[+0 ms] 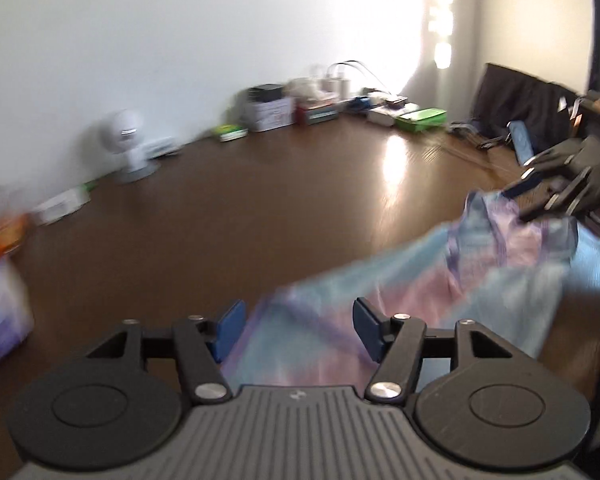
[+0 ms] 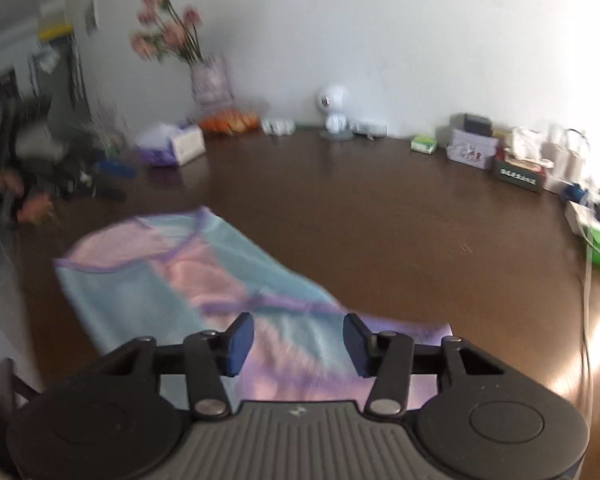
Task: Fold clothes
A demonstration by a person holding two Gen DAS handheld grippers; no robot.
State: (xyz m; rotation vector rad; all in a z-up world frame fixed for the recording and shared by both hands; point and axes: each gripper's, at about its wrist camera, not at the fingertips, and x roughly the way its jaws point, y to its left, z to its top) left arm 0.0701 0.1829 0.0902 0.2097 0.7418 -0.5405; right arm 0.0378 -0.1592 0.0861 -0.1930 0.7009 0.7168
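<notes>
Garment, a pastel pink, light blue and purple-trimmed mesh top (image 1: 440, 284), lies on the dark brown wooden table (image 1: 260, 208).

Left wrist view: the left gripper (image 1: 299, 330) has its blue-padded jaws spread wide, nothing between the pads. The garment's near edge runs under and between the jaws, whether touching is unclear; the cloth stretches away to the right. At the far right end, the right gripper (image 1: 536, 196), held by a black-gloved hand (image 1: 592, 176), sits at the garment's upper edge; blur hides whether it grips the fabric. A white round camera on a stand (image 1: 130, 148) and boxes stand along the white wall.

Right wrist view: the right gripper (image 2: 299, 346) is released, jaws apart and empty. The garment (image 2: 188, 276) lies flat on the table (image 2: 380, 220), its hem beneath the jaws, neckline at the far left. The left gripper (image 2: 112, 182) shows blurred beyond the neckline. A vase of pink flowers (image 2: 180, 48) stands by the wall.
</notes>
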